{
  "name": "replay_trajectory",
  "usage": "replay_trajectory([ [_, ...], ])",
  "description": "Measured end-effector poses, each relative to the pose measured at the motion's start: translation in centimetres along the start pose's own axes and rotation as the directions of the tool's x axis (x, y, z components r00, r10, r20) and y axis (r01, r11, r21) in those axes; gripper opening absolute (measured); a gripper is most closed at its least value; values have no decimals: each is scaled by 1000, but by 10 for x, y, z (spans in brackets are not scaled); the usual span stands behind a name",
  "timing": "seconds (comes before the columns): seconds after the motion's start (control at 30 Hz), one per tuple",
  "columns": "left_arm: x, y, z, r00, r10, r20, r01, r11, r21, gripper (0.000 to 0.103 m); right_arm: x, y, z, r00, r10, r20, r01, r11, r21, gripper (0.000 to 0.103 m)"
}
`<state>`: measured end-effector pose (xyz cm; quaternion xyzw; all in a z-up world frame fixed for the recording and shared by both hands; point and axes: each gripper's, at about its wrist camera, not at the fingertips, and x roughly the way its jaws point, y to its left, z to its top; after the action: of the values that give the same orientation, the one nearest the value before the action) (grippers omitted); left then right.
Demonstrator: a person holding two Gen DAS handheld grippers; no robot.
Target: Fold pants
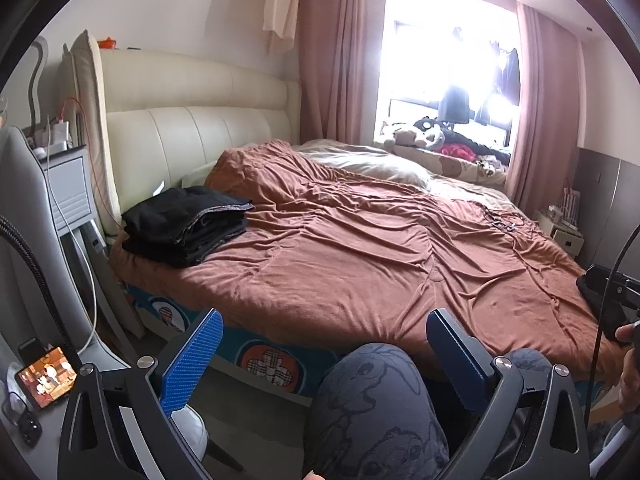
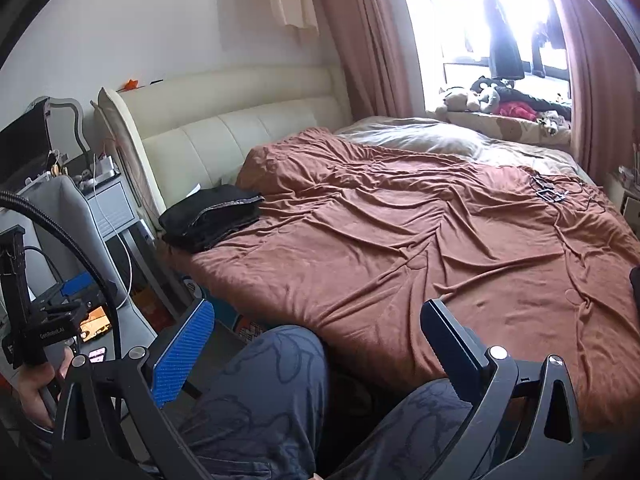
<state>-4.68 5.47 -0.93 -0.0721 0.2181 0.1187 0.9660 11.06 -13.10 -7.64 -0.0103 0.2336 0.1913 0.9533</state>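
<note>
**Folded pants lie at the bed's corner, both tongs spread and empty**

From my remote seat I see the left gripper [image 1: 324, 344] held low over the person's knees [image 1: 372, 404], its two blue-padded fingers [image 1: 192, 364] set wide apart and pinching nothing; the right gripper [image 2: 320, 336] hangs likewise, jaws spread, nothing between them. One stack of black folded pants [image 1: 186, 224] lies on the brown blanket [image 1: 380, 248] at the corner of the bed by the cream headboard [image 1: 192, 120], close to the near edge and well apart from both tools; how many pieces the stack holds I cannot tell. The middle of the blanket is rumpled, open ground right to the near edge, which ends just beyond the knees; a small tangle of dark cords [image 2: 548, 192] sits toward the far side. A pale pillow [image 1: 372, 164] lies beyond the blanket; two pink curtains [image 1: 340, 60] frame one bright window [image 1: 448, 52], with soft toys [image 1: 416, 136] on its sill; a grey nightstand [image 1: 72, 196] stands left of the bed, and a lit phone [image 1: 46, 376] lies beside a chair [image 1: 24, 240].
</note>
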Motion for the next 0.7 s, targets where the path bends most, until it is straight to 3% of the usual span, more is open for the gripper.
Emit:
replay_trajectory([
  [0.7,3,-4,1,1000,-7,-6,7,1000,4,103,8,-1,-1,1000,-12,-19,12,1000,-3,103],
])
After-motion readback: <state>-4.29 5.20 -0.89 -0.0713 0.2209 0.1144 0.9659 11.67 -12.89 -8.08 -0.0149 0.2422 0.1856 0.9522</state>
